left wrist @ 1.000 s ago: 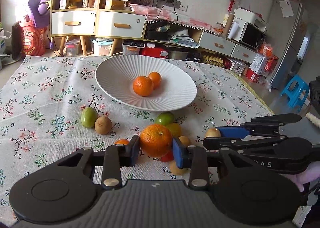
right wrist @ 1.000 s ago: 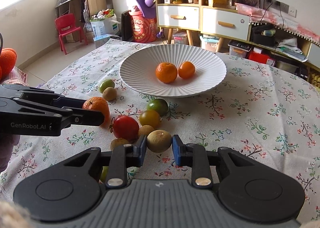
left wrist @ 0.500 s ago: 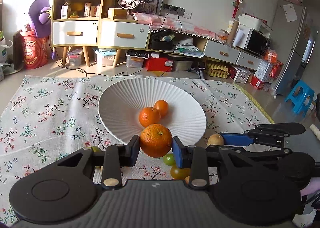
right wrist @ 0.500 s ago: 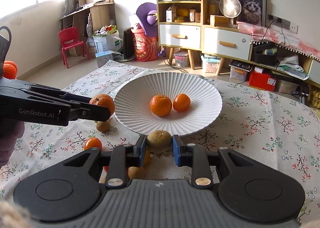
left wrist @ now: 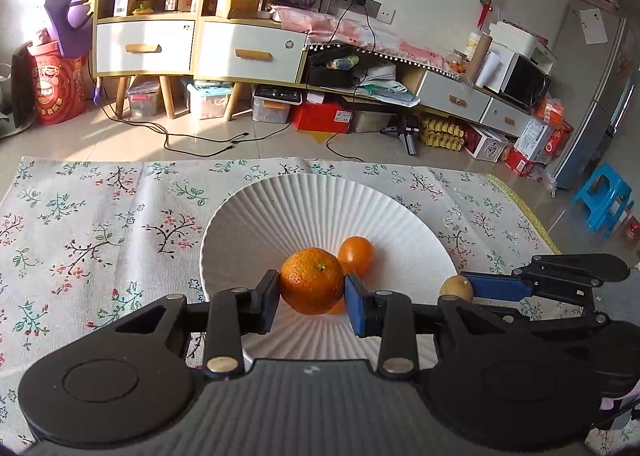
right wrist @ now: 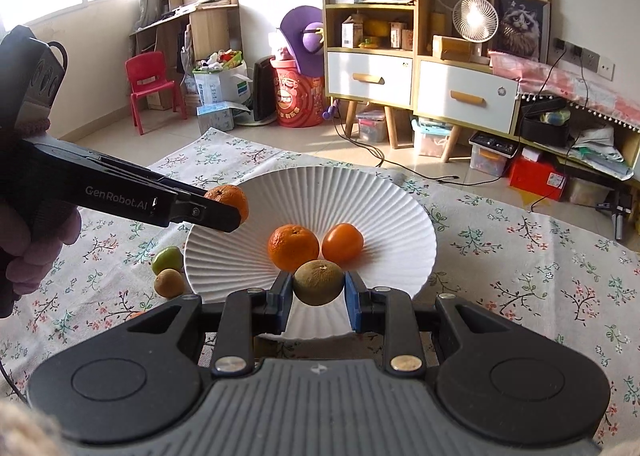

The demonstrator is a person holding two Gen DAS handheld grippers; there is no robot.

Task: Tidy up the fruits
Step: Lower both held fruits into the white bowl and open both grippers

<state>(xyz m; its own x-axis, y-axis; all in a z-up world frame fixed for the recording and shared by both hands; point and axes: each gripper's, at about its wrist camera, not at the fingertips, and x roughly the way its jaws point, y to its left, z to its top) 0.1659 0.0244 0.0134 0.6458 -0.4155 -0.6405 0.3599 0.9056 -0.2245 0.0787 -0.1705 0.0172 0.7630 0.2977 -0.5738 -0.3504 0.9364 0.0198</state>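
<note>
The left gripper point(left wrist: 312, 298) is clamped on a large orange point(left wrist: 312, 286), held in the air over the near part of the white ridged plate point(left wrist: 280, 208). Beside it, the right gripper point(right wrist: 318, 294) is clamped on a brown kiwi point(right wrist: 319, 282), poised above the plate's near rim. In the plate's middle lie a mandarin point(right wrist: 293, 247) and a smaller, smoother orange fruit point(right wrist: 343, 242), side by side and touching or nearly so. Off the plate's left rim, on the floral tablecloth point(right wrist: 540, 256) that covers the table, rest a green fruit point(right wrist: 167, 259) and, just in front of it, a second kiwi point(right wrist: 169, 282). Beyond the table's far edge stand a wooden cabinet point(right wrist: 400, 68) and a small fan point(right wrist: 475, 19).
</note>
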